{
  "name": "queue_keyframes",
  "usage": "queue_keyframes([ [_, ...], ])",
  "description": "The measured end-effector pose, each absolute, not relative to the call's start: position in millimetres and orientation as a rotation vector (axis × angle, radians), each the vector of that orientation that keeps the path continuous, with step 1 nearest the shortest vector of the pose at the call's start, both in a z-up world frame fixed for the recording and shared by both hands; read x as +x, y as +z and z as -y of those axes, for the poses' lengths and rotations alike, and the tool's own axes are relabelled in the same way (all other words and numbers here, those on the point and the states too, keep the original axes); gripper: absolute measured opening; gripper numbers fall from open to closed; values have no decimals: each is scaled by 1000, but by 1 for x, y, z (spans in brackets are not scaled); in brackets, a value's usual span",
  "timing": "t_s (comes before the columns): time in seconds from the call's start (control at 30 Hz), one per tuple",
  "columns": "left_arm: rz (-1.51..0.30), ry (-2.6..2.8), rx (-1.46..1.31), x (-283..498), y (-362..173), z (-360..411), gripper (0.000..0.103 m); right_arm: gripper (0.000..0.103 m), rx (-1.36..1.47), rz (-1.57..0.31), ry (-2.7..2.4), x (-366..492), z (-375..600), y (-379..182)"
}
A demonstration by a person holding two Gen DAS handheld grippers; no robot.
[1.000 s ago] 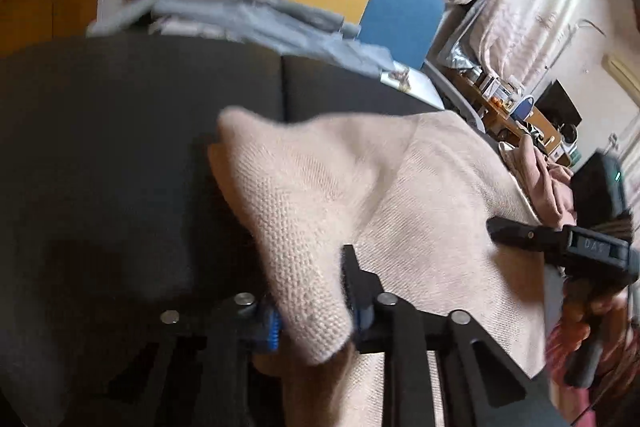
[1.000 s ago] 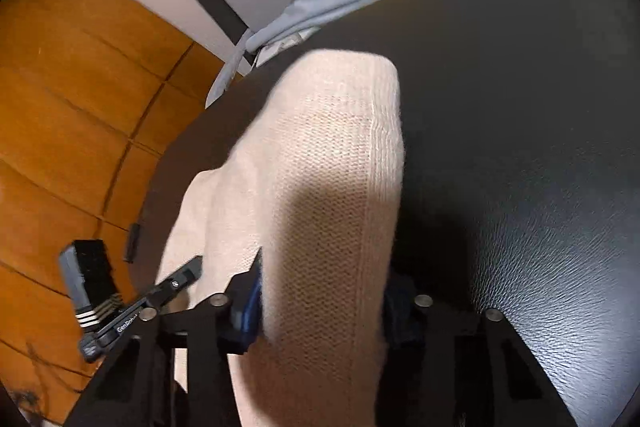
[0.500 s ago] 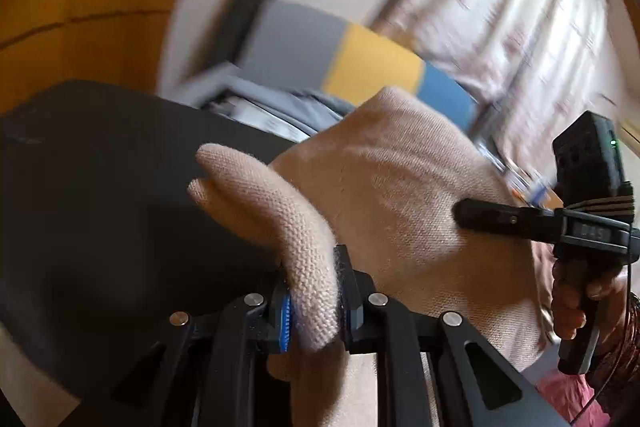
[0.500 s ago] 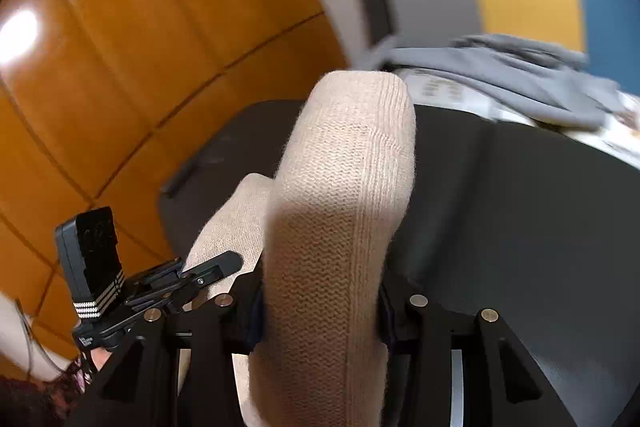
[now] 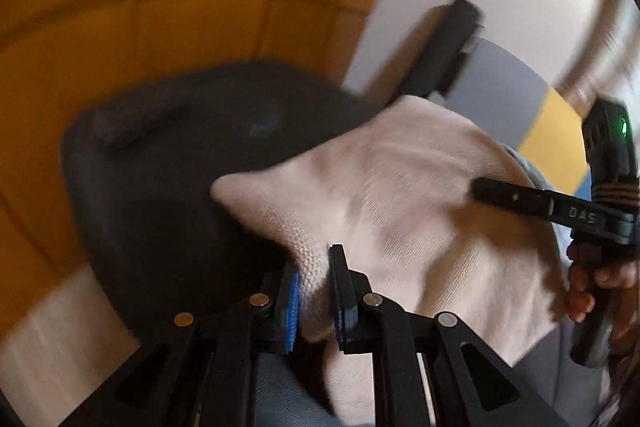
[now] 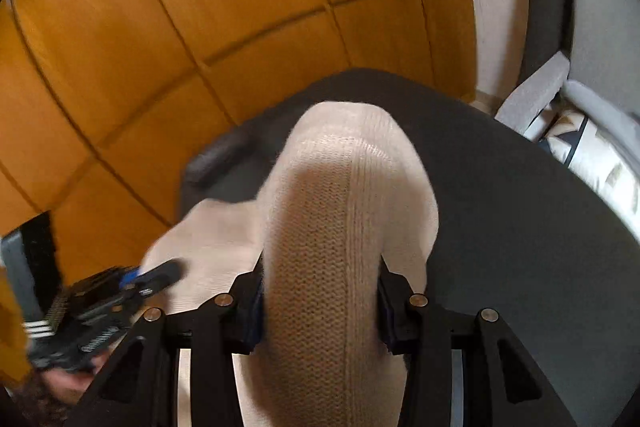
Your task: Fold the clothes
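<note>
The beige knitted sweater (image 5: 404, 211) hangs lifted over a black leather seat (image 5: 168, 163), its lower part cut off below both views and its outline smeared by blur. Ribbed knit shows along one bunched edge. The left gripper (image 5: 314, 293) pinches one fold; the right gripper (image 6: 320, 301) clamps a thick roll. Orange wooden panelling (image 6: 200, 7) stands behind.

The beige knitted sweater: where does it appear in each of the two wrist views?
Left wrist view: the beige knitted sweater fills centre and right, pinched by the left gripper.
Right wrist view: it rises at centre, clamped in the right gripper.
Shared landmark: the black leather seat.
</note>
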State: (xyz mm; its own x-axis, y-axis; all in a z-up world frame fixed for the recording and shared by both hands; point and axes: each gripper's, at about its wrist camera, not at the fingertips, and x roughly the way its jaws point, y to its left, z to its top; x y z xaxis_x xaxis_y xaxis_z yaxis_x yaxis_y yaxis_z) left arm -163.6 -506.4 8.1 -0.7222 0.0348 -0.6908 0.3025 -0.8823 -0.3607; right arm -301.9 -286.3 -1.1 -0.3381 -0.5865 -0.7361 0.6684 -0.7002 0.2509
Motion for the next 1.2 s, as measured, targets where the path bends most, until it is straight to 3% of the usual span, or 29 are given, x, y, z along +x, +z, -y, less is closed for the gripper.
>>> queue_keyframes([
  [0.23,-788,-2805,1059,-171,-8,475,12,45,1139,-10,-2119,-337,230,-13],
  [0.33,-806,-2863,1059,-184,-5,451,15,53,1217,112,-2120,-355,196,-28],
  [0.4,-816,-2900,1058,-193,-2,436,15,64,1294,137,-2172,-362,172,-41],
  [0.47,-782,-2890,1079,-203,-3,433,15,64,1354,160,-2218,-365,149,-47],
  [0.53,-862,-2863,1112,-207,-10,435,15,65,1341,213,-2207,-356,129,-41],
  [0.57,-902,-2848,1129,-209,-13,436,15,73,1329,220,-2195,-348,122,-37],
  [0.67,-1021,-2801,1177,-215,-24,439,17,87,1341,125,-2188,-320,118,-32],
  [0.77,-1140,-2748,1225,-221,-34,442,24,87,1416,-18,-2184,-308,128,-50],
  [0.83,-1256,-2690,1340,-229,-41,432,25,79,1472,-50,-2162,-305,134,-67],
  [0.87,-1259,-2685,1366,-230,-42,429,25,69,1498,-34,-2140,-304,134,-76],
  [0.93,-1261,-2678,1416,-233,-44,422,22,65,1463,-61,-2164,-299,134,-80],
  [0.97,-1190,-2739,1416,-231,-40,415,5,48,1437,-80,-2182,-296,134,-80],
  [1.0,-1115,-2798,1413,-229,-35,409,5,38,1418,-81,-2180,-294,133,-79],
  [1.07,-964,-2874,1346,-226,-14,398,5,33,1419,-20,-2181,-295,126,-73],
  [1.2,-963,-2940,1322,-231,17,384,5,29,1358,67,-2167,-300,109,-48],
])
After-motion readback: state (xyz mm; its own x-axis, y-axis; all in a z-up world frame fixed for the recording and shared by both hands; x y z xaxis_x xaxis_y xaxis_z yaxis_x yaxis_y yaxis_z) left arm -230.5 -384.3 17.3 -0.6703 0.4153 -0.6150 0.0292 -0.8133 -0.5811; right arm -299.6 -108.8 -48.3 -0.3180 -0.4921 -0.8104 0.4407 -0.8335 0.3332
